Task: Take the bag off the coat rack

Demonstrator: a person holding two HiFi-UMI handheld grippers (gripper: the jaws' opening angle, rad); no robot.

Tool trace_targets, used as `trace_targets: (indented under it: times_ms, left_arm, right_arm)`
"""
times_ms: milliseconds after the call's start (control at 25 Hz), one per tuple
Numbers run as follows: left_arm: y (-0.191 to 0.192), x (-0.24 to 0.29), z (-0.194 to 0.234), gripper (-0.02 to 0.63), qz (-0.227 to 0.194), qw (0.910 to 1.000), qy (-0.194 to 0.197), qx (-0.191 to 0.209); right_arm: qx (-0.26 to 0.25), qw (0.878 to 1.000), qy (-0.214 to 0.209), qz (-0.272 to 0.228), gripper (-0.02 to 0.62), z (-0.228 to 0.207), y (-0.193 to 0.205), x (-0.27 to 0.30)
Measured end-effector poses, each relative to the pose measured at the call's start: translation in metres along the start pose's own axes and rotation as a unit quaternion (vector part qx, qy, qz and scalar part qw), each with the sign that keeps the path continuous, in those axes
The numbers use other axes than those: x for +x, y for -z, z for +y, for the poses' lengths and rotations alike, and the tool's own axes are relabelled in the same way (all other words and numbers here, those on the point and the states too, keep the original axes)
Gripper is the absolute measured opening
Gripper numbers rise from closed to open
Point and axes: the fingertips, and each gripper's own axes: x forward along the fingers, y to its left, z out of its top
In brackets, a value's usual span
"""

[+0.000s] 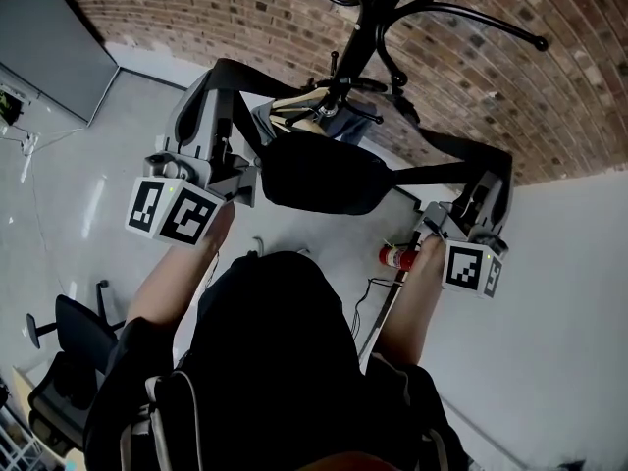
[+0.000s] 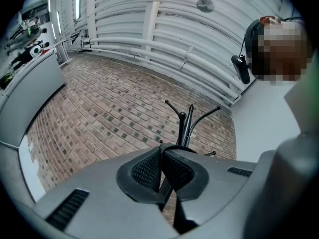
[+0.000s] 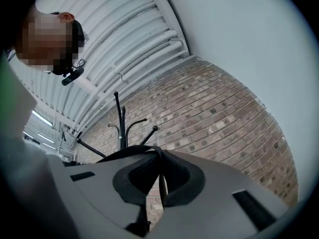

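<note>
The black bag [image 1: 324, 177] hangs in mid-air just in front of the coat rack [image 1: 378, 8], slung between our two claws by its strap. From the head view we cannot tell whether any part of the strap is still caught on a hook, but the pouch sags freely below the rack's arms. The left claw [image 2: 160, 171] is closed on the thin black strap [image 2: 160, 156], which runs up between its pads. The right claw [image 3: 159, 176] is likewise pinched tight on the strap's other side. We judge that holding it at two points well apart keeps the strap spread and the pouch level, so it can clear the hooks without swinging or snagging. Behind the bag, something pale and bluish [image 1: 316, 116] hangs on the rack. Beyond that is the brick wall [image 1: 196, 18], and a red extinguisher [image 1: 397, 256] stands on the floor below our right arm.
</note>
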Motion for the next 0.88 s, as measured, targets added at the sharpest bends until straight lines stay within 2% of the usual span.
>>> trace_targets:
  times_ms: [240,440,760,880]
  left_arm:
    - [-0.006,-0.006,0.008,0.023,-0.001,0.9999,-0.014,0.000]
    - [-0.004,-0.017,0.016,0.023,0.006,0.9995,-0.029,0.011]
    - [0.009,-0.026,0.024,0.023,0.025,0.9986,-0.045,0.007]
    - [0.012,-0.030,0.025,0.023,0.026,0.9979,-0.051,0.030]
  right_arm:
    - [-0.006,1.000,0.007,-0.002,0.020,-0.011,-0.007,-0.008]
    - [-0.015,1.000,0.006,0.016,0.020,-0.013,0.003,-0.015]
    - [-0.020,0.998,0.011,0.051,0.020,-0.018,0.024,-0.028]
    - [-0.037,0.997,0.010,0.062,0.020,-0.019,0.029,-0.032]
